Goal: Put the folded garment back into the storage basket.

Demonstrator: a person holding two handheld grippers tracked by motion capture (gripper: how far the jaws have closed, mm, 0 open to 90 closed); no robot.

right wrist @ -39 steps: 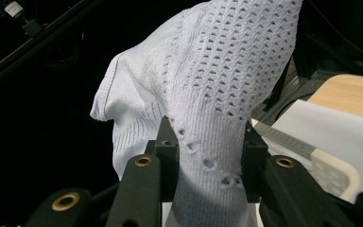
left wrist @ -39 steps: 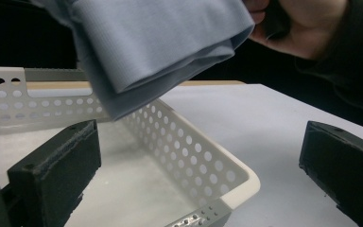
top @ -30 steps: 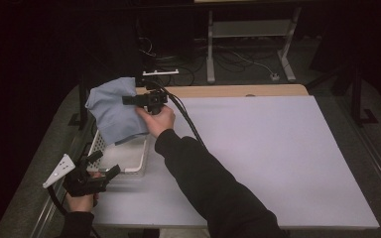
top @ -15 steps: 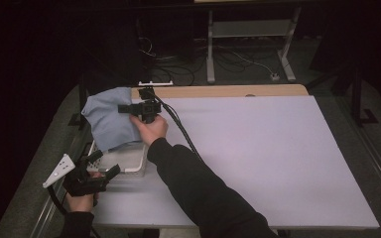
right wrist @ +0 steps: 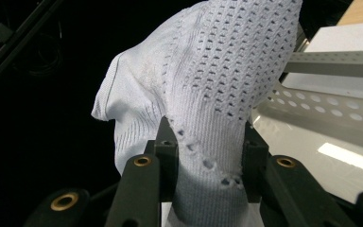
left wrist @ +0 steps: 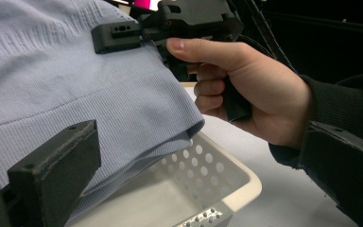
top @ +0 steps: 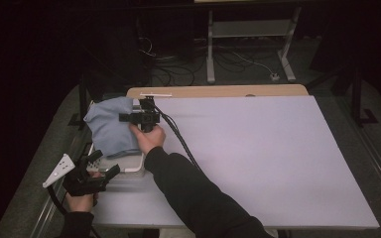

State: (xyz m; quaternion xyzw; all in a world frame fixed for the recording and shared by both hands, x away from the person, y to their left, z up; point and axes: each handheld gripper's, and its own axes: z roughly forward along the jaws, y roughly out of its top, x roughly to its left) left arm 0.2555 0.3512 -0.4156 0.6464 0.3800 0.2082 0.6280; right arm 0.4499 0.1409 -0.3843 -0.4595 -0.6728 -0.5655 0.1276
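- Light blue knitted cloth [top: 110,130] hangs bunched over the white basket [top: 129,163] at the left edge of the tabletop [top: 258,148].
- The right gripper [top: 129,118] has its fingers [right wrist: 166,151] clenched on a fold of the cloth, and the fold fills the gap between them.
- In the right gripper view, the cloth rises from the fingers in a tall lump with small holes in the knit.
- The right hand [left wrist: 246,90] grips the handle, just above the basket's far side.
- The basket has rows of little round holes in its walls, and its inside looks bare where it shows.
- The left gripper [top: 96,166] sits near the basket's front corner, low on the left.
- Its fingers [left wrist: 56,165] are spread apart and grasp nothing; the cloth hangs just past them.
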